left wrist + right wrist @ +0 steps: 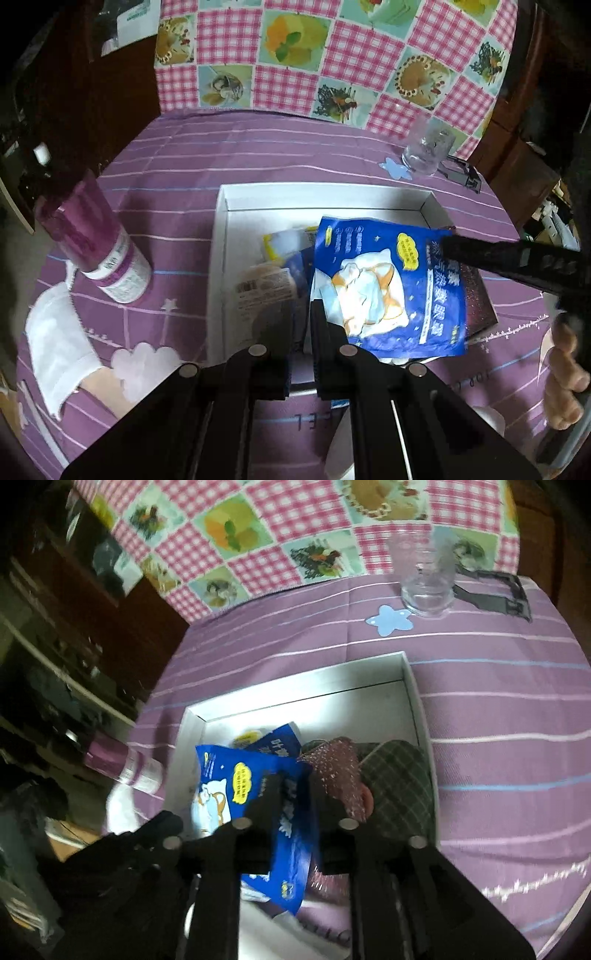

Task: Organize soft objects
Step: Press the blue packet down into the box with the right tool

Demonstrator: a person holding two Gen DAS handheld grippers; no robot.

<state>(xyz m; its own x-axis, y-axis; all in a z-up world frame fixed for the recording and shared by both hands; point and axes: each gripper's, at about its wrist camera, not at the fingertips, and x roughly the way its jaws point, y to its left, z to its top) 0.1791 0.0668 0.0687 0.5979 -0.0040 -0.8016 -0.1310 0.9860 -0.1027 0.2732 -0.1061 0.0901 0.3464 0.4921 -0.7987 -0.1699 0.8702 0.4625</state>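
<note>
From the right wrist view I find the blue packet partly covered by my right gripper's fingers; I cannot tell whether the pads press on it. Its printed text is too blurred to read. The white box loses its near wall behind the gripper body. The purple bottle is smeared by motion. In the left wrist view, the yellow-edged packet and the beige packet lie mostly under the blue one. A hand is cut by the right edge. The dark furniture at left is unreadable.
</note>
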